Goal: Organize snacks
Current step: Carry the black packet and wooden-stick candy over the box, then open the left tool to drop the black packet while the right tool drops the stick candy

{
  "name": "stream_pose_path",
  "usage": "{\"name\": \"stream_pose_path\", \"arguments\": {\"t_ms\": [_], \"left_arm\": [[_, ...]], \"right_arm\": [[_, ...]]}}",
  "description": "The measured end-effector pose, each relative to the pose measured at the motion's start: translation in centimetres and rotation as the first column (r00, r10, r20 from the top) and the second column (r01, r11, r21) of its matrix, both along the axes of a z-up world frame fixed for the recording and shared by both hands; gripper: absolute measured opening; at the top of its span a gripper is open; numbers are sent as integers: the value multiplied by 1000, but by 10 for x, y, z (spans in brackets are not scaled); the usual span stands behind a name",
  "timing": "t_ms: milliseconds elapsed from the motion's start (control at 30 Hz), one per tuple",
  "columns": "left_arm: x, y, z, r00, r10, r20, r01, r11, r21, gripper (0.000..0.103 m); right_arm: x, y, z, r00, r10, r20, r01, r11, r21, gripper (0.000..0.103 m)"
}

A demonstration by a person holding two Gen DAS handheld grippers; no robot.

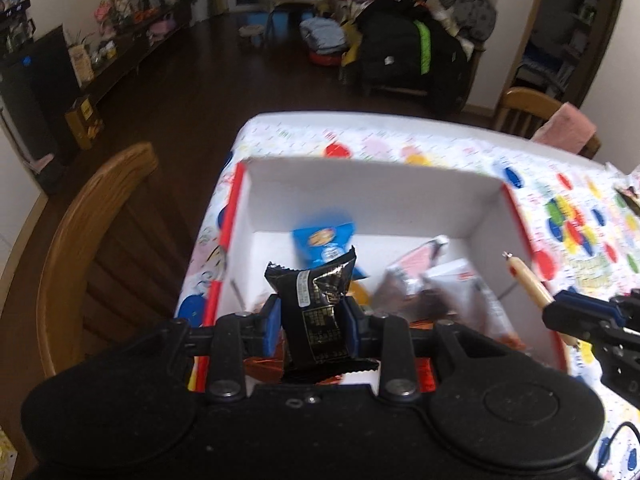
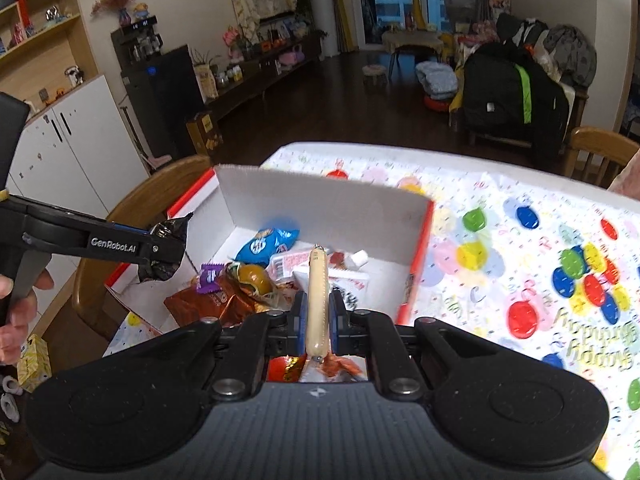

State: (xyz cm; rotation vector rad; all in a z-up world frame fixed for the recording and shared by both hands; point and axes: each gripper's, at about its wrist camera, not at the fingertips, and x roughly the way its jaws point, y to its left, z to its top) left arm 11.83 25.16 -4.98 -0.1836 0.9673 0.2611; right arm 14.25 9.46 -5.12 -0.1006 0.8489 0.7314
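The box [image 2: 320, 200] at the table's [image 2: 520, 240] left edge already holds several snacks; left gripper [image 1: 311, 316] fingers clamp a black packet [image 1: 316, 300], right gripper [image 2: 318, 318] fingers clamp a sausage stick [image 2: 318, 296], both above it, not yet dropped.

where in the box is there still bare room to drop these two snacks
Bare floor lies along the box back wall, behind the blue packet, and in the left corner. The near half is crowded with wrappers.
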Motion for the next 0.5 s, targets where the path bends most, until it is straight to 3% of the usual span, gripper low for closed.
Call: {"name": "stream_pose_path", "arguments": {"t_ms": [500], "left_arm": [[24, 2, -38, 996, -56, -72, 56, 998, 9, 29]], "right_arm": [[8, 38, -47, 997, 38, -70, -44, 996, -72, 11]]}}
